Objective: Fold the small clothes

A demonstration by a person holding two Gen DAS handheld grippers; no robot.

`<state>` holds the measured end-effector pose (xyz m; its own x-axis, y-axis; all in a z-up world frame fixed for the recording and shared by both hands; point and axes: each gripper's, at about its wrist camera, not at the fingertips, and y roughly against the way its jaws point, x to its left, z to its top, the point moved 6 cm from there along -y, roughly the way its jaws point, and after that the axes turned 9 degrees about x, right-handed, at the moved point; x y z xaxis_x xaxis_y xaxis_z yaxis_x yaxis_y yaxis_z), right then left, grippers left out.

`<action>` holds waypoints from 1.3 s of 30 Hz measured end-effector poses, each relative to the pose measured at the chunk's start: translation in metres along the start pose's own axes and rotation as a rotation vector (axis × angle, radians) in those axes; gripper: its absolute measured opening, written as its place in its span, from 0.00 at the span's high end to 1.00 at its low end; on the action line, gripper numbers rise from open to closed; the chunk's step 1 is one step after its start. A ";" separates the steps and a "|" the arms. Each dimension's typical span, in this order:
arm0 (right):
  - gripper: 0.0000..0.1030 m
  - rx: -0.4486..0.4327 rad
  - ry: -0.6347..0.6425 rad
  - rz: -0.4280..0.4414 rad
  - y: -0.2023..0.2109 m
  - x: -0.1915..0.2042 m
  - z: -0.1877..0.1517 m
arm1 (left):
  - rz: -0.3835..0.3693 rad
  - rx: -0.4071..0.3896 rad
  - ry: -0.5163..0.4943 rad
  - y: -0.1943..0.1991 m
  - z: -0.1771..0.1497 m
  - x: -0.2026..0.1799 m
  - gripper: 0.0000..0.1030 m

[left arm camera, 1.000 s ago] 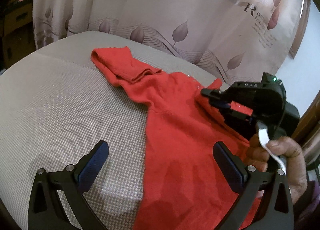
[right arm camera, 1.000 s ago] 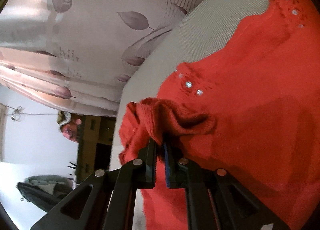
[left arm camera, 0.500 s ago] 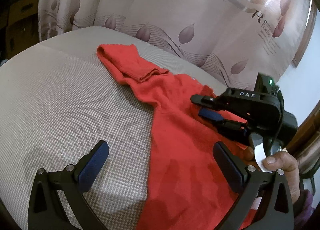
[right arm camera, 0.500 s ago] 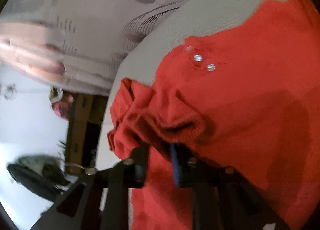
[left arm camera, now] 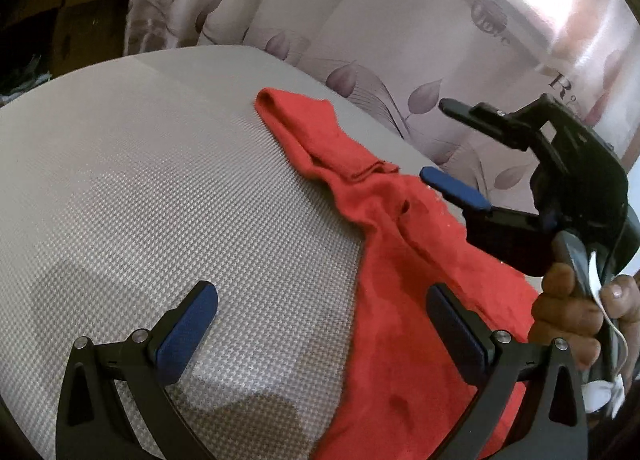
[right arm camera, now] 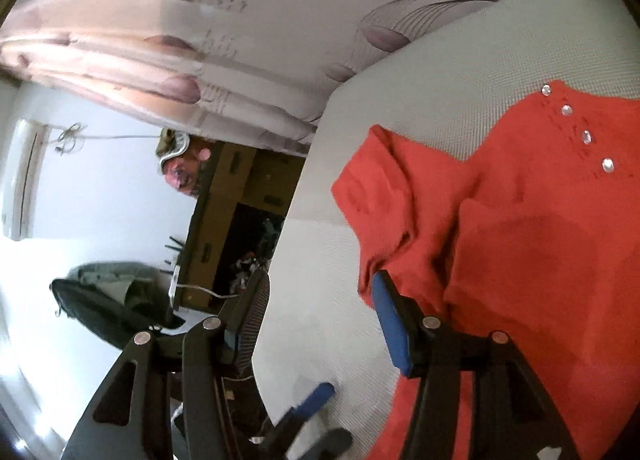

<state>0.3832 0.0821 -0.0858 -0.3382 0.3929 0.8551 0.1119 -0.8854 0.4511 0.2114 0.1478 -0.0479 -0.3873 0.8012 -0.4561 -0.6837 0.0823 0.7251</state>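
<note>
**On the grey cushion, a red sweater lies with one sleeve folded in**

Across a padded grey surface with a fine woven check lies a red knit sweater, soft and slightly fuzzy, its body running toward the near edge. One sleeve stretches away toward the curtain, its cuff rounded; the other is bunched in loose folds over the body in the right wrist view. Four small clear gems sit in a row near the neckline.

Behind hangs a pale curtain printed with mauve leaves, thin curved lines and lettering (the cloth falls in long pleats). Brown wooden furniture and a white wall fill the room beyond.

The left tongs are spread wide, one blue pad over bare cushion, the other over the sweater, gripping nothing. The right tongs, held in a hand above the sweater, are opening with nothing between the pads.
</note>
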 end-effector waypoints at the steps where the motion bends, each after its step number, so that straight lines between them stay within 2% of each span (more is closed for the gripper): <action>1: 0.50 -0.004 0.007 -0.002 0.001 0.003 -0.001 | -0.016 0.008 -0.014 -0.001 0.001 -0.002 0.00; 5: 0.50 -0.041 0.032 -0.033 0.016 0.001 -0.025 | -0.034 0.010 -0.194 0.008 0.026 -0.020 0.00; 8: 0.49 -0.084 -0.009 -0.006 0.041 -0.018 -0.049 | -0.193 0.048 -0.232 0.016 0.063 -0.028 0.00; 12: 0.49 -0.126 -0.059 -0.001 0.068 -0.044 -0.073 | -0.260 0.153 -0.165 -0.007 0.122 -0.015 0.00; 14: 0.49 -0.140 -0.074 0.003 0.078 -0.053 -0.083 | -0.246 0.208 -0.125 -0.023 0.138 -0.005 0.02; 16: 0.49 -0.146 -0.083 0.002 0.084 -0.059 -0.089 | -0.263 0.265 -0.070 -0.041 0.149 0.005 0.03; 18: 0.48 -0.153 -0.093 -0.004 0.089 -0.066 -0.094 | -0.299 0.329 -0.028 -0.058 0.152 0.011 0.09; 20: 0.47 -0.160 -0.109 -0.004 0.091 -0.073 -0.093 | -0.281 0.374 -0.039 -0.072 0.151 0.011 0.17; 23: 0.47 -0.167 -0.135 0.005 0.095 -0.085 -0.096 | -0.335 0.447 -0.045 -0.084 0.143 0.003 0.23; 26: 0.46 -0.173 -0.145 0.010 0.096 -0.091 -0.096 | -0.350 0.480 -0.044 -0.092 0.139 -0.002 0.23; 29: 0.46 -0.179 -0.143 0.015 0.096 -0.091 -0.096 | -0.402 0.518 -0.012 -0.100 0.135 -0.005 0.23; 33: 0.46 -0.184 -0.142 0.019 0.098 -0.092 -0.100 | -0.412 0.571 0.024 -0.114 0.130 -0.001 0.23; 37: 0.46 -0.187 -0.143 0.023 0.098 -0.092 -0.101 | -0.427 0.565 0.044 -0.115 0.128 -0.001 0.23; 38: 0.46 -0.188 -0.142 0.022 0.098 -0.091 -0.100 | -0.434 0.549 0.050 -0.115 0.129 -0.001 0.25; 39: 0.46 -0.188 -0.142 0.021 0.097 -0.092 -0.100 | -0.437 0.520 0.061 -0.113 0.129 -0.001 0.32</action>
<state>0.3313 -0.0651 -0.1457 -0.2016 0.3933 0.8970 -0.0632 -0.9192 0.3888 0.3692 0.2146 -0.0630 -0.1878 0.5965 -0.7803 -0.4048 0.6768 0.6148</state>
